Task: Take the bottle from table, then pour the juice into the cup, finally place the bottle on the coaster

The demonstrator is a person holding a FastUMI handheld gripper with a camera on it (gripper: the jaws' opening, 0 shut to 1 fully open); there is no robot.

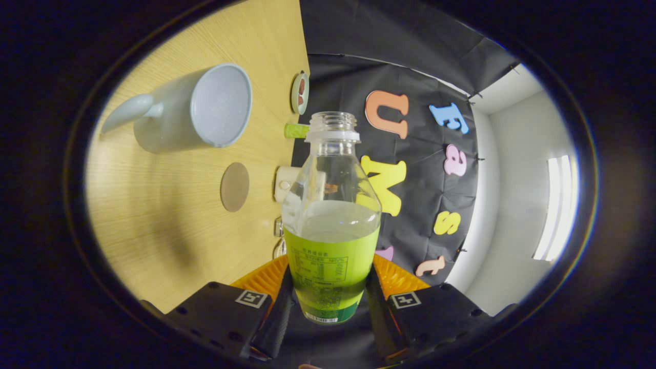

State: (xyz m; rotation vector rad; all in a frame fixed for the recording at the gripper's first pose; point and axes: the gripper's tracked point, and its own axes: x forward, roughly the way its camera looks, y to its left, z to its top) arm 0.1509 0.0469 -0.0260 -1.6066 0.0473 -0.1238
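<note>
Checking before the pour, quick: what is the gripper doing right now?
Gripper: shut on the bottle, both fingers pressing its labelled lower body; the bottle is uncapped.

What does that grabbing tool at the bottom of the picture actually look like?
The gripper has two blocky, angular housings, one per side, each carrying a small square white tag printed with a black pattern. Round holes or screws dot the housings. The fingers run forward from them, and the ridged inner faces have a ribbed texture.

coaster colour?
Plain brown, a round coaster on the wooden table, clearest in the gripper view.
</note>
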